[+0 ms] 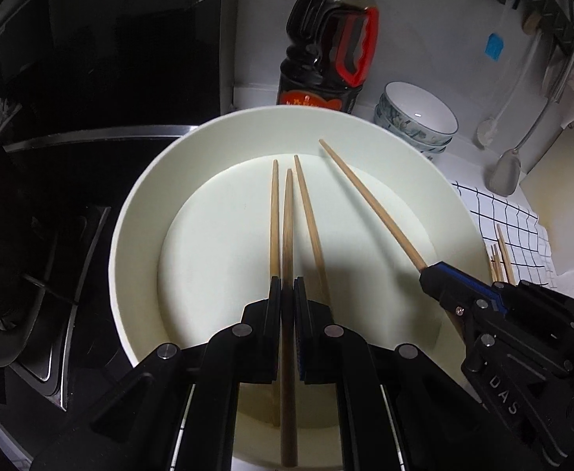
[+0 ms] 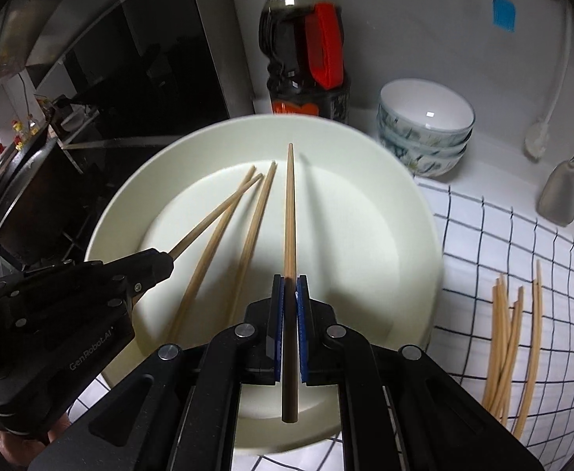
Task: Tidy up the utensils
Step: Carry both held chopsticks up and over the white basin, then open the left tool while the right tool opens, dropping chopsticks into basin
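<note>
Above the round pale-green plate (image 2: 365, 235), each hand-held gripper, left (image 1: 287, 286) and right (image 2: 290, 284), pinches one wooden chopstick (image 2: 289, 212) tip-down, apparently to join the two chopsticks (image 2: 224, 235) lying there, gathered from the loose bundle (image 2: 510, 337) beside the plate.

Dark sauce bottle (image 2: 306, 39) with red handle, stacked patterned bowls (image 2: 424, 129), checked cloth (image 2: 503, 243), black stove (image 1: 71, 235)

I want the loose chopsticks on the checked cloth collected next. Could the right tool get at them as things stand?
Probably not yet: the right tool is shut on a chopstick over the plate. The loose chopsticks lie uncovered beside it.
</note>
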Demonstrator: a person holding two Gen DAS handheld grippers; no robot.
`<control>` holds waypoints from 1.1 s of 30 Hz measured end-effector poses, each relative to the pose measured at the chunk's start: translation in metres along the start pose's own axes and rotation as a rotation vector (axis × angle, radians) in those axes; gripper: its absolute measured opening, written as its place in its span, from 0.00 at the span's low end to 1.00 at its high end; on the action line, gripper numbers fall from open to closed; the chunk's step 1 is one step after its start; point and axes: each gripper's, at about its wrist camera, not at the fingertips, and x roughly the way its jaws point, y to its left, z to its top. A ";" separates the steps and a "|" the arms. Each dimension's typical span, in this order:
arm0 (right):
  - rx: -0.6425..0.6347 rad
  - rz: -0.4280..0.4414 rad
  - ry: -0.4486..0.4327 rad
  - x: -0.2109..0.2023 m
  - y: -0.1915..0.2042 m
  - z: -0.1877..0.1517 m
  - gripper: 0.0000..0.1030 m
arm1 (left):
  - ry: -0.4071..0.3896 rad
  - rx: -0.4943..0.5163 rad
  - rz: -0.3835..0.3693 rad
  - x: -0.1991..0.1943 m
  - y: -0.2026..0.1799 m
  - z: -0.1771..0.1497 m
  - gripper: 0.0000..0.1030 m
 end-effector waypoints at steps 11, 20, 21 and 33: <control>0.062 0.004 0.091 0.026 -0.008 0.000 0.06 | 0.070 0.001 -0.026 0.023 0.003 0.005 0.07; 0.054 -0.008 0.071 0.019 -0.009 0.003 0.14 | 0.034 -0.025 -0.001 0.012 0.010 0.007 0.45; 0.053 -0.012 0.065 0.017 -0.009 0.004 0.15 | 0.022 -0.029 0.005 0.009 0.011 0.007 0.54; 0.076 -0.009 0.013 -0.011 -0.019 -0.002 0.32 | -0.009 -0.056 0.073 -0.019 0.021 0.003 0.74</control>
